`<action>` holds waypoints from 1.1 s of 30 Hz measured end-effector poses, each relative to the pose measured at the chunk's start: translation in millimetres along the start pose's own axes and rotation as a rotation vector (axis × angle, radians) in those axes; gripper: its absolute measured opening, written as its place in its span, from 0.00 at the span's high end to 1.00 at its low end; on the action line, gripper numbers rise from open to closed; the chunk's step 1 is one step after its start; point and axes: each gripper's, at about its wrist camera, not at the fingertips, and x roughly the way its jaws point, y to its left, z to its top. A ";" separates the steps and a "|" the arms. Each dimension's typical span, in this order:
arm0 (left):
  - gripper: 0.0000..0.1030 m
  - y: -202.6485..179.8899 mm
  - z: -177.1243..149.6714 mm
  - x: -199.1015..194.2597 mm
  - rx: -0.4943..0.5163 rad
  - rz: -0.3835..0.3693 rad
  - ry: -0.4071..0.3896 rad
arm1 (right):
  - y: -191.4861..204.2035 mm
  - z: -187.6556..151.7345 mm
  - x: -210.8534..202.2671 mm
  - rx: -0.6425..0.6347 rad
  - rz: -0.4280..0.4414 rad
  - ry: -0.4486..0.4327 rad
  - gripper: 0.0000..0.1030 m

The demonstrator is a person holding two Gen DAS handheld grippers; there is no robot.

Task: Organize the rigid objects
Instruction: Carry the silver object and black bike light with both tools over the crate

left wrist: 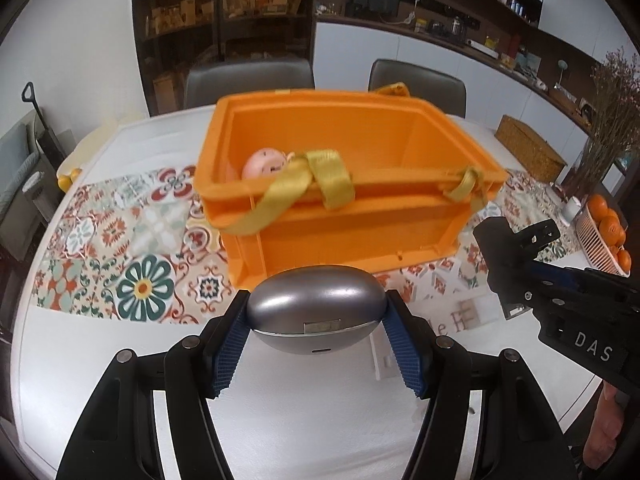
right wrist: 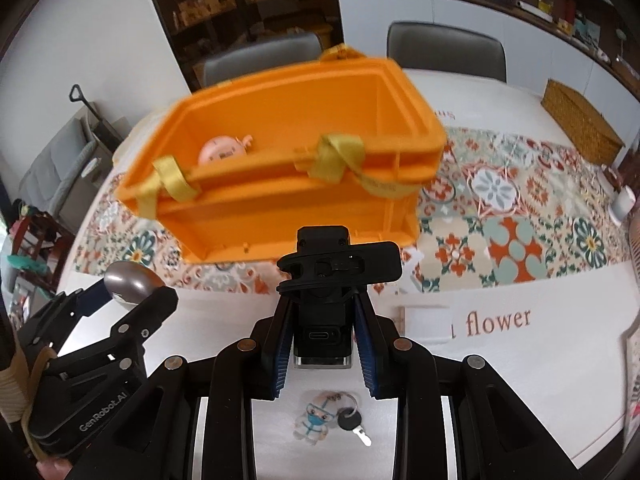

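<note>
Grey case (left wrist: 316, 306) between left gripper (left wrist: 316, 344) pads, before crate (left wrist: 344, 216).

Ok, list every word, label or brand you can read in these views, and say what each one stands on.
"DAS": white letters on the right gripper body.
"GenRobot.AI": on the left gripper body.
"flower": printed on the table.
Partial letters on the table by the orange crate: not readable.
Shelf packaging behind: too small to read.
</note>
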 end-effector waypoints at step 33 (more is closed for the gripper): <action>0.37 -0.3 67.9 -45.5 0.016 0.026 -0.183 | 17.5 56.8 -48.5 -0.046 0.068 -0.172 0.71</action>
